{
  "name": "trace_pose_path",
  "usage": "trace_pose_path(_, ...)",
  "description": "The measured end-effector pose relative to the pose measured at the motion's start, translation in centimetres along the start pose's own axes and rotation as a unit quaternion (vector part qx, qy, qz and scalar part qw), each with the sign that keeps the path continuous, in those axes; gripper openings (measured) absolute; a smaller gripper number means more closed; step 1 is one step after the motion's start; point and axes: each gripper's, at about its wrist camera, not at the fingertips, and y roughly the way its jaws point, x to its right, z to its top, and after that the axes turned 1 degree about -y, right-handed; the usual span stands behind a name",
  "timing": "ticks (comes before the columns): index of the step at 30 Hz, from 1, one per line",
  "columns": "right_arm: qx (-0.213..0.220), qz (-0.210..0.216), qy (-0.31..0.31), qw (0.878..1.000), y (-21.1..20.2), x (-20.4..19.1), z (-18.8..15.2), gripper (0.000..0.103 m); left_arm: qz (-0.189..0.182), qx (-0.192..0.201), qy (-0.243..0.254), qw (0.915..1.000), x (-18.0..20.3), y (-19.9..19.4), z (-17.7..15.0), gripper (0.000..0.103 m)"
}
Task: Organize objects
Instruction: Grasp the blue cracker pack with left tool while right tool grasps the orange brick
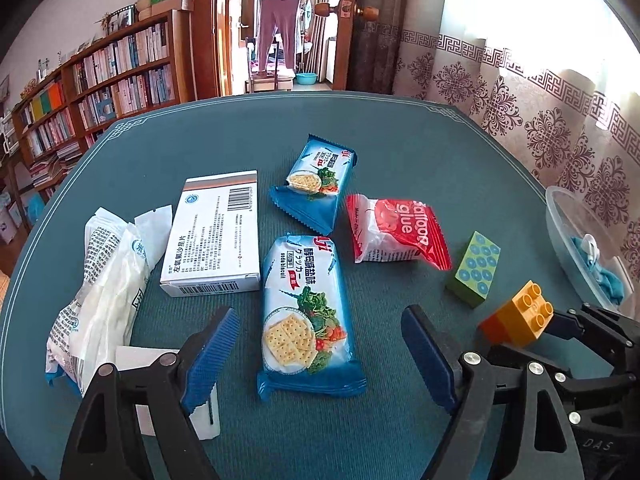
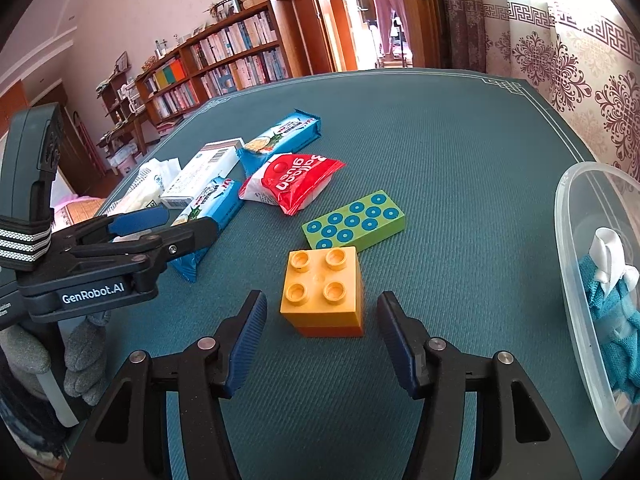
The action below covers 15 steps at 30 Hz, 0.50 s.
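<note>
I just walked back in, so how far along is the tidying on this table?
Barely started. Done: only a teal cloth item lies in the clear container. In hand: nothing; the right gripper is open around the orange block, the left gripper open over a cracker packet. Left: everything else.

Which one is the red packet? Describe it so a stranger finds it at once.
On the teal cloth-covered table, look to the middle of the clutter, between the blue cracker packets and the green rectangular block with blue circles. The crinkly red and white plastic packet lies there, the only red wrapper, printed "balloon glue".
</note>
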Motion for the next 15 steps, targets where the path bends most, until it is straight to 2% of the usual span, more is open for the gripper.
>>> trace_pose_path(3,0.000,-0.005,-0.002,1.000,0.0,-0.1,-0.1,0.059,0.005,-0.012,0.003,0.9999,0.1,0.6,0.0,0.078)
trace_pose_path(8,0.002,-0.020,0.005,1.000,-0.1,0.1,-0.2,0.049,0.018,-0.019,0.006,0.9996,0.2,1.2,0.2,0.070)
trace_pose_path(11,0.002,-0.022,0.006,1.000,-0.1,0.1,-0.1,0.046,0.027,-0.019,0.008,0.9994,0.4,1.3,0.4,0.061)
trace_pose_path(13,0.002,-0.022,0.006,1.000,-0.1,0.2,-0.1,0.044,0.032,-0.017,0.010,0.9993,0.5,1.3,0.4,0.048)
trace_pose_path(15,0.002,-0.023,0.007,1.000,-0.1,0.2,-0.1,0.042,0.033,-0.014,0.009,0.9993,0.5,1.1,0.2,0.046)
